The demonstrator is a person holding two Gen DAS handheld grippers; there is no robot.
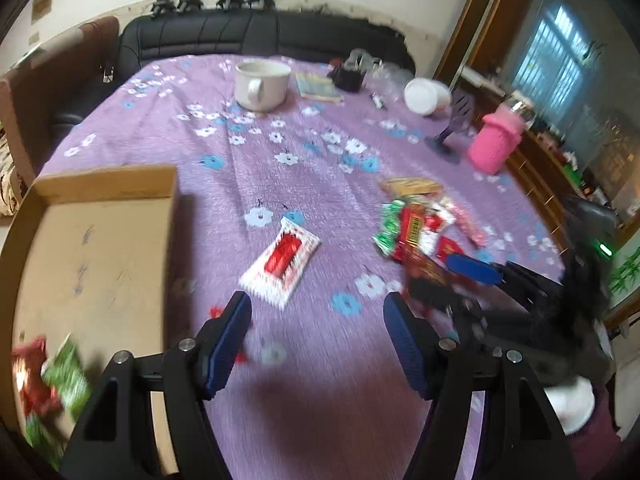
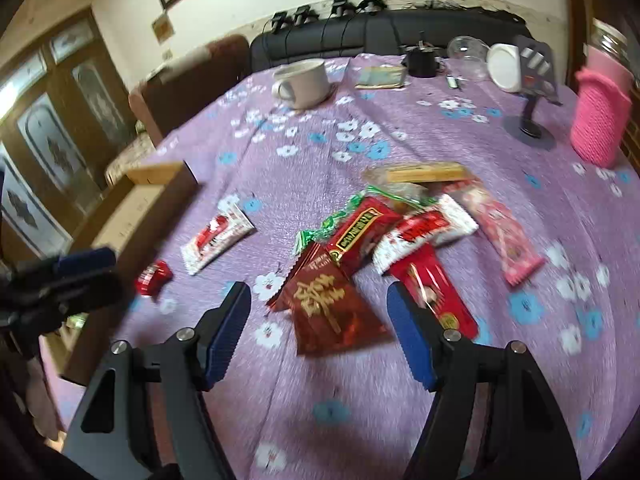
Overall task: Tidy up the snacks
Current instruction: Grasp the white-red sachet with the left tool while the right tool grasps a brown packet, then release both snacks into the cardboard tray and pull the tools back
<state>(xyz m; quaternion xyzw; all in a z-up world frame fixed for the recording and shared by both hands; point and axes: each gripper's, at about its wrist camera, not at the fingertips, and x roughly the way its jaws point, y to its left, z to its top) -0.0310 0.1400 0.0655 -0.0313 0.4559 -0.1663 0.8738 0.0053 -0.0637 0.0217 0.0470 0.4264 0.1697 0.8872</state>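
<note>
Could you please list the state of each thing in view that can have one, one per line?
Left gripper: open, nothing between its pads.
Right gripper: open, over the dark red packet, not gripping it.
Cardboard box: open-topped, a few snacks inside.
White-and-red packet: lying flat, apart from the pile.
Snack pile: loose, overlapping on the cloth.
Mug: upright.

You have one cardboard box (image 1: 100, 248) at the table's left edge, with two snack packets (image 1: 48, 384) blurred in its near corner. One white-and-red packet (image 2: 216, 236) lies alone; one small red candy (image 2: 152, 278) sits near it. The heap (image 2: 400, 236) holds roughly seven packets. One mug (image 2: 306, 82) and one pink knitted bottle (image 2: 600, 120) stand at the far edge.
</note>
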